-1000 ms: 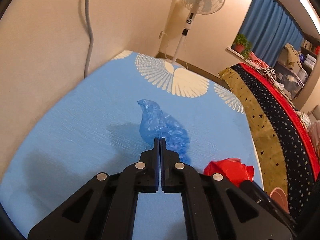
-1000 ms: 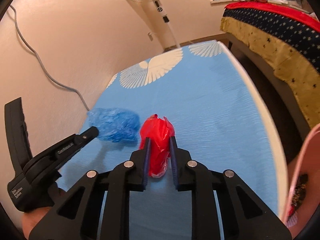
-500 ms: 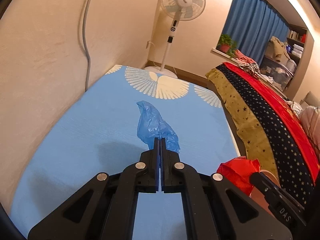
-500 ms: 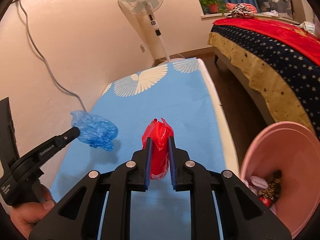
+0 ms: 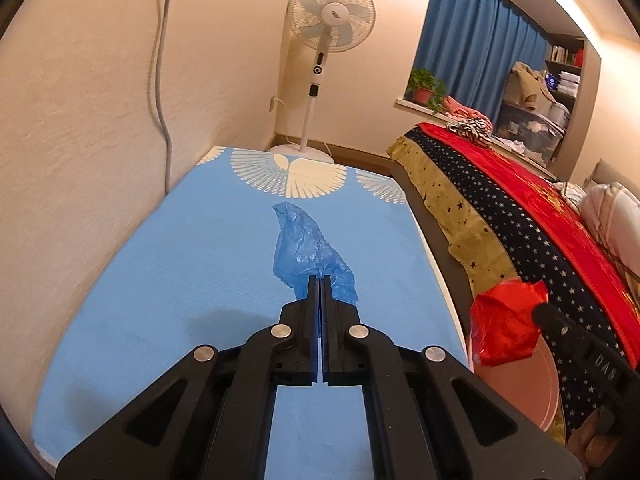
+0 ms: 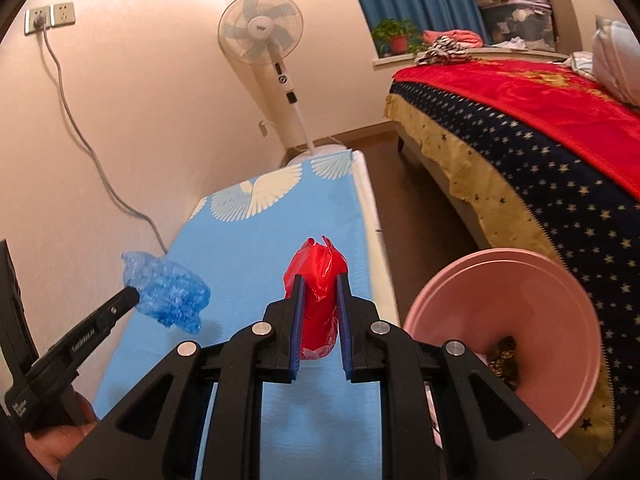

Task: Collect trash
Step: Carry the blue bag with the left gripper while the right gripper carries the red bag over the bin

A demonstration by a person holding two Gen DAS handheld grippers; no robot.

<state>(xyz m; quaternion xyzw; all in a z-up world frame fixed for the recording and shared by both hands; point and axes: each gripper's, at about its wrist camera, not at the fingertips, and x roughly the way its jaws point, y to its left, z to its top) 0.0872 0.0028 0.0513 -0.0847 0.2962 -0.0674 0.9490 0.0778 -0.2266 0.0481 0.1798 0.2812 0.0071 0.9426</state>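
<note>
Carry step in hand. Left tongs (image 5: pixel 321 280) pinch the blue bag (image 5: pixel 308 252), right tongs (image 6: pixel 319 280) the red bag (image 6: pixel 318 292), both above the counter (image 6: pixel 256 240). Next: swing over the pink bin (image 6: pixel 500 300) and release.

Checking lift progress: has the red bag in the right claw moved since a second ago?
Yes. The red bag, clamped in the right claw, has risen off the blue mat and shifted right toward the pink bin.

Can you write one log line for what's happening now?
left gripper: shut on blue bag | right gripper: shut on red bag | pink bin: beside table
</note>
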